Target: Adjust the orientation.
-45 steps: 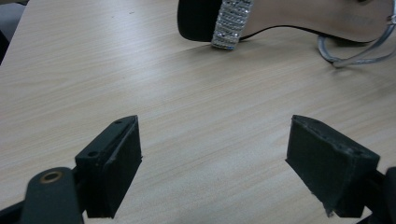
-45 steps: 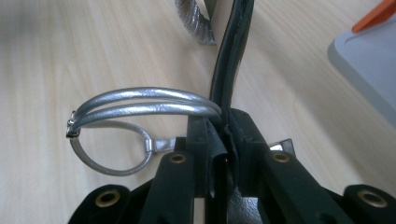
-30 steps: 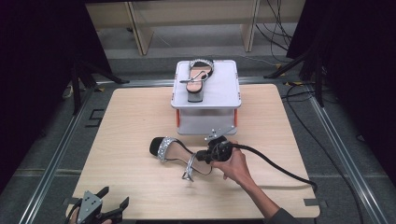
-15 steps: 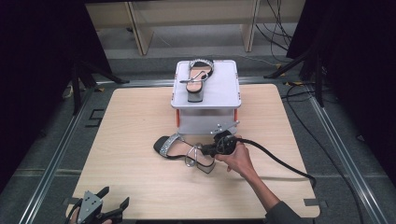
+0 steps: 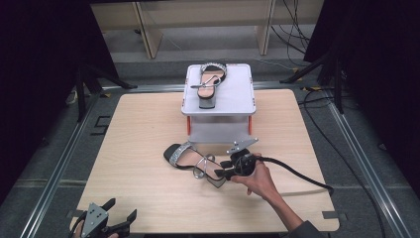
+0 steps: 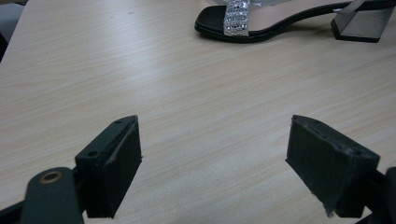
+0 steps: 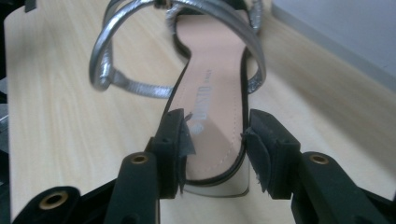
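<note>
on the counter (image 5: 138, 139) i see the white stand (image 5: 233, 99) carrying one sandal (image 5: 209, 84). the other sandal (image 5: 195, 161) lies before it, heel between my right tool (image 5: 224, 173), jaws just opening, barely off it. left tool (image 5: 119, 223) gapes empty.

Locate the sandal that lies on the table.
In the high view the sandal lies on the wooden table just in front of the white stand, its heel between the right gripper jaws, which have just been opening.
</note>
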Tool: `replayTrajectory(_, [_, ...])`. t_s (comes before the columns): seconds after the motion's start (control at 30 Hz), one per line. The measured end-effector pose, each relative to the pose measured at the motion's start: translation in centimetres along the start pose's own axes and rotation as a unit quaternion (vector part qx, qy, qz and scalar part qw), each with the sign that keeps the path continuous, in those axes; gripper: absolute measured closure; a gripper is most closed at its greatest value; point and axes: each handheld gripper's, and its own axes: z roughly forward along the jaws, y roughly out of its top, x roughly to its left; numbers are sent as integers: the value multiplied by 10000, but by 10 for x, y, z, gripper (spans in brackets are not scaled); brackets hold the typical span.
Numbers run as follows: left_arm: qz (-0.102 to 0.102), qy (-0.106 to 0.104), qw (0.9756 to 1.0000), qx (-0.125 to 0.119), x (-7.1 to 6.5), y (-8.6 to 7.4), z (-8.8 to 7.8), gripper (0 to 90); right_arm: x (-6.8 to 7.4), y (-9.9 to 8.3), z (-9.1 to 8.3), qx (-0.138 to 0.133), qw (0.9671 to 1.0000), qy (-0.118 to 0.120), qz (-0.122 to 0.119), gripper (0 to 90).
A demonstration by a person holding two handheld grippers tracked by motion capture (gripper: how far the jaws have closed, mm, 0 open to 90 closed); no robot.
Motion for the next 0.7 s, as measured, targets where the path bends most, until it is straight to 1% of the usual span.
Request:
replayTrajectory(0.03, [106,17,9999,46,2,0,0,173,4,-2,1,8,9999,84,-93,556])
replayTrajectory(0.07, [-11,-8,10000,9,1,-1,1,173,13,-6,2,33,9994,299,-143,555])
replayTrajectory(0.1, [-88,-31,9999,-57,0,-1,1,173,13,-6,2,33,9994,299,-143,555])
replayTrajectory(0.13, [-14,-4,10000,-17,0,0,1,173,20,-8,2,45,9994,340,-93,548])
replayTrajectory(0.17, [-15,8,10000,-14,0,0,0,173,26,-9,3,35,9993,352,-101,535])
replayTrajectory(0.2, [-11,4,10000,-32,0,0,1,173,31,-10,4,121,9991,388,-149,526])
replayTrajectory(0.23, [-23,0,10000,-47,1,0,1,173,35,-10,5,178,9986,429,-252,519])
replayTrajectory(0.3, [-28,6,10000,-61,0,0,0,173,44,-12,9,203,9978,552,-316,522])
replayTrajectory(0.33, [-19,1,10000,-33,0,0,0,173,46,-11,10,224,9975,550,-396,538])
replayTrajectory(0.37, [-21,11,10000,-57,0,0,1,173,46,-9,9,203,9977,524,-389,544])
replayTrajectory(0.4, [-29,-1,10000,-57,1,-1,1,173,45,-6,7,131,9982,418,-399,552])
replayTrajectory(0.43, [5,17,10000,4,2,0,0,173,38,0,1,-6,9989,215,-428,578])
replayTrajectory(0.47, [-42,4,10000,-46,1,0,1,173,38,0,1,-6,9989,215,-428,578])
replayTrajectory(0.5, [-25,19,10000,-19,1,0,1,173,33,3,0,-120,9991,66,-410,611])
replayTrajectory(0.53, [-23,18,10000,-44,1,0,1,173,29,6,-1,-153,9986,-96,-505,622])
replayTrajectory(0.57, [-30,32,10000,-77,1,-1,1,173,23,10,2,-53,9981,-332,-518,649])
replayTrajectory(0.6, [-73,16,9999,-71,1,0,1,173,23,10,2,-53,9981,-332,-518,649])
replayTrajectory(0.67, [-57,16,10000,-35,1,0,0,173,18,11,6,18,9984,-270,-503,670])
replayTrajectory(0.7, [-44,24,10000,-39,1,0,1,173,16,11,9,-58,9974,-308,-643,678])
